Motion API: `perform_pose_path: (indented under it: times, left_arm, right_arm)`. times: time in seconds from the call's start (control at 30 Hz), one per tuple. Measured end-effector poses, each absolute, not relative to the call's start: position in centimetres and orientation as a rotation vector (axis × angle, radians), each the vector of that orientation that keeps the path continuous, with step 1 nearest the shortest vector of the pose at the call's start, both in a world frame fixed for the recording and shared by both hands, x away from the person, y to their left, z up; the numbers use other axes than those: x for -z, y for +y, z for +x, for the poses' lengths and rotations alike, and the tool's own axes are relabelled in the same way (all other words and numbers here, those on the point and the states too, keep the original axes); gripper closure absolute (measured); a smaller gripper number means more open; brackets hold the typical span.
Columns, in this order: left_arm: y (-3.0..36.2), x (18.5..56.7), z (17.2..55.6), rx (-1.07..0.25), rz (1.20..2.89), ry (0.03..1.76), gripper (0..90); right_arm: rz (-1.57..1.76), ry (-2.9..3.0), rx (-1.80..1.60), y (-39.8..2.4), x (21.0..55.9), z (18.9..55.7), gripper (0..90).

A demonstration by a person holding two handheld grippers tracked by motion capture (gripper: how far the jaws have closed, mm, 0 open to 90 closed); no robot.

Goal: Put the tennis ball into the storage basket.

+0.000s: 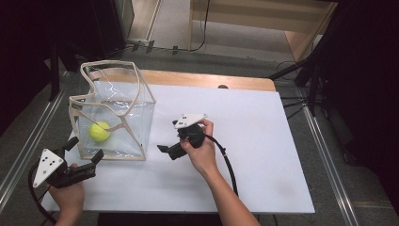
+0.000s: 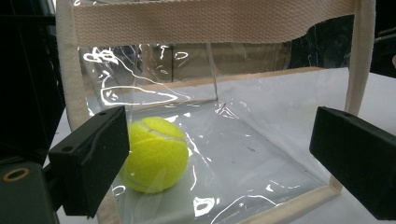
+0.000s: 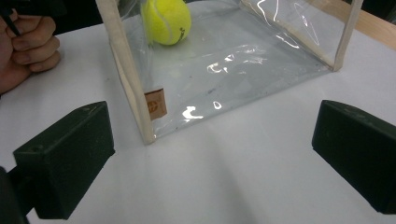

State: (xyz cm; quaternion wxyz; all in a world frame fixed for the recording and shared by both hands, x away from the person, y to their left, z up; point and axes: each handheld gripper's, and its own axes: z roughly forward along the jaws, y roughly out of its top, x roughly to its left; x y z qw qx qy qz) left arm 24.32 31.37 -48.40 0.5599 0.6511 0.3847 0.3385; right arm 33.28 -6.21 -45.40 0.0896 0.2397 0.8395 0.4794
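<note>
Inside the clear tote bag (image 1: 113,117), the tennis ball (image 1: 99,131) rests at its left corner. Both the left claw (image 1: 84,149) and right claw (image 1: 165,149) gape empty beside the bag; best steady its canvas rim before reaching in.

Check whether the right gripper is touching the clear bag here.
Apart. The right gripper view shows bare white table between the right gripper and the clear bag; its jaws stand open.

Yellow tennis ball (image 1: 99,131) inside upright clear bag (image 1: 134,108)
</note>
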Motion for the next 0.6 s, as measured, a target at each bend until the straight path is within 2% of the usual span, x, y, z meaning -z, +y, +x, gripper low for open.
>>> perform_pose_path:
  times: [0.6]
  left_arm:
    - [31.4, 48.4, 24.3, -0.794, 1.527, 0.912, 5.4]
  right_arm:
    - [0.808, 2.418, -1.410, -11.3, 47.2, 31.8, 0.0]
